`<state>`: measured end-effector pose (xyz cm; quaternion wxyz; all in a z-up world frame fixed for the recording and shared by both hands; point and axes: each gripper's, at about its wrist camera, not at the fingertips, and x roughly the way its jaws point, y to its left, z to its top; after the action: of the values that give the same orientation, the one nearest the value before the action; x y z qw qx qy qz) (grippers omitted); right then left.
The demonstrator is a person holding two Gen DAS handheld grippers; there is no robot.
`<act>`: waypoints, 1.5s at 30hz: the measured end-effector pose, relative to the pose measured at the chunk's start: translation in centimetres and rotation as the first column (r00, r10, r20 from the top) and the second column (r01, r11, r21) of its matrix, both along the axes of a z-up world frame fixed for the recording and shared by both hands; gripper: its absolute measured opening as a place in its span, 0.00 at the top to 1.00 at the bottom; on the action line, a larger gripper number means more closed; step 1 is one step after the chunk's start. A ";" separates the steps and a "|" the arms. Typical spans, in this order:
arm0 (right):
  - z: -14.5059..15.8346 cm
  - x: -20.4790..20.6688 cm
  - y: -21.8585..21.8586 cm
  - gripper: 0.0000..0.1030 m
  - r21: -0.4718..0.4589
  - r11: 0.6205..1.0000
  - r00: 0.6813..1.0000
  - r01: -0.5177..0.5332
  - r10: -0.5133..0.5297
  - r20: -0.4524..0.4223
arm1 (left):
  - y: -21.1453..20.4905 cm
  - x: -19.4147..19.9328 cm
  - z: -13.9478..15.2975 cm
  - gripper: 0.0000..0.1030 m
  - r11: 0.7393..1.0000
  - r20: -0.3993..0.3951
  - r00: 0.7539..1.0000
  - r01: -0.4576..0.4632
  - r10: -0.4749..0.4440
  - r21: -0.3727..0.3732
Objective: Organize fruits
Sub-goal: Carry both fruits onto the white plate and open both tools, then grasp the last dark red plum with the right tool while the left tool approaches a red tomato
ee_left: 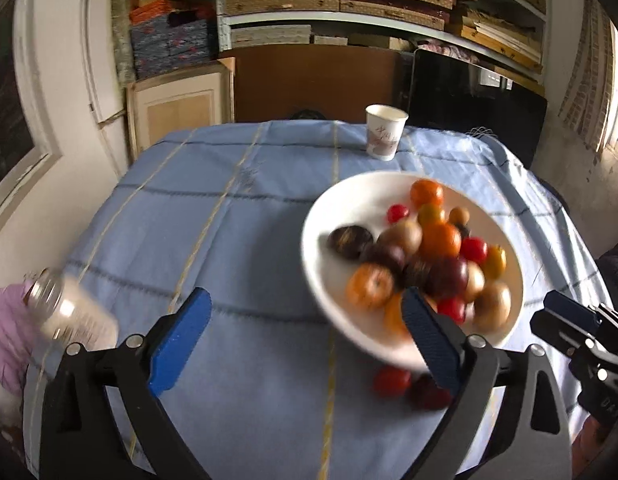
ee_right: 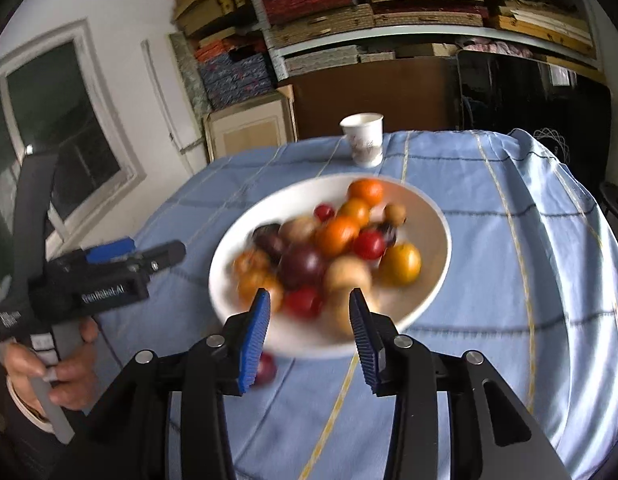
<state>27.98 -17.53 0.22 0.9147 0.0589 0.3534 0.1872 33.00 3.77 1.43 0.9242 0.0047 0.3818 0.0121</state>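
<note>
Fruit fills my white bowl [ee_left: 321,272], so my left tongs [ee_left: 305,336] gape wide and my right tongs [ee_right: 307,334] sit narrow, both holding nothing, ready for two strays [ee_left: 393,380] on the worktop [ee_left: 229,240].

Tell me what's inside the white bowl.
The bowl holds mixed fruit: orange, red, dark purple and tan pieces, piled together. Whatever lies beneath the pile is covered.
</note>
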 end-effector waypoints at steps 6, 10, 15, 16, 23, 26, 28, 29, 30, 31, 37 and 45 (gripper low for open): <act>-2.4 -2.2 3.9 0.60 -0.078 0.994 0.996 -0.080 0.077 -0.042 | 1.8 -3.7 -2.4 0.09 1.000 -0.019 1.000 -0.009 0.009 -0.014; -3.8 -1.9 5.9 0.60 -0.100 0.990 0.991 -0.102 0.092 -0.095 | 3.1 -4.2 -3.2 0.09 0.999 -0.029 0.998 -0.053 0.053 0.000; -4.7 -1.5 7.2 0.58 -0.124 0.988 0.991 -0.090 0.076 -0.114 | 4.1 -4.1 -3.2 0.09 0.996 -0.045 0.997 -0.072 0.070 -0.044; -4.7 -1.4 7.4 0.58 -0.134 0.987 0.991 -0.085 0.070 -0.111 | 4.2 -4.1 -3.2 0.09 0.996 -0.045 0.996 -0.073 0.071 -0.045; -5.3 -0.2 7.7 0.58 -0.157 0.986 0.991 -0.063 0.044 -0.123 | 4.2 -4.0 -3.2 0.09 0.996 -0.053 0.997 -0.066 0.062 -0.062; -5.8 0.2 8.1 0.58 -0.179 0.982 0.990 -0.059 0.034 -0.137 | 4.2 -4.1 -3.1 0.09 0.996 -0.054 0.997 -0.065 0.062 -0.063; -6.1 0.3 8.2 0.58 -0.185 0.981 0.989 -0.061 0.034 -0.144 | 4.2 -4.0 -3.2 0.09 0.996 -0.055 0.997 -0.067 0.063 -0.064; -6.2 0.3 8.2 0.58 -0.188 0.980 0.989 -0.060 0.032 -0.146 | 4.2 -4.0 -3.2 0.09 0.996 -0.056 0.996 -0.067 0.064 -0.064; -6.3 0.3 8.2 0.60 -0.190 0.980 0.989 -0.058 0.030 -0.148 | 4.1 -4.0 -3.2 0.09 0.996 -0.056 0.996 -0.067 0.064 -0.064; -6.3 0.3 8.1 0.62 -0.182 0.981 0.988 -0.062 0.035 -0.148 | 4.1 -4.0 -3.2 0.09 0.996 -0.056 0.997 -0.065 0.062 -0.063; -6.1 -0.2 7.8 0.63 -0.169 0.984 0.989 -0.064 0.040 -0.144 | 3.9 -4.0 -3.4 0.09 0.996 -0.059 0.996 -0.064 0.061 -0.055; -5.1 -2.0 5.5 0.63 -0.112 0.990 0.990 -0.092 0.079 -0.114 | 3.5 -3.7 -4.1 0.09 0.997 -0.073 0.995 -0.067 0.065 -0.024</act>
<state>25.97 -12.01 -4.89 0.8870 0.0003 0.4154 0.2017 29.31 7.25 -2.70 0.9088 -0.0197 0.4150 0.0373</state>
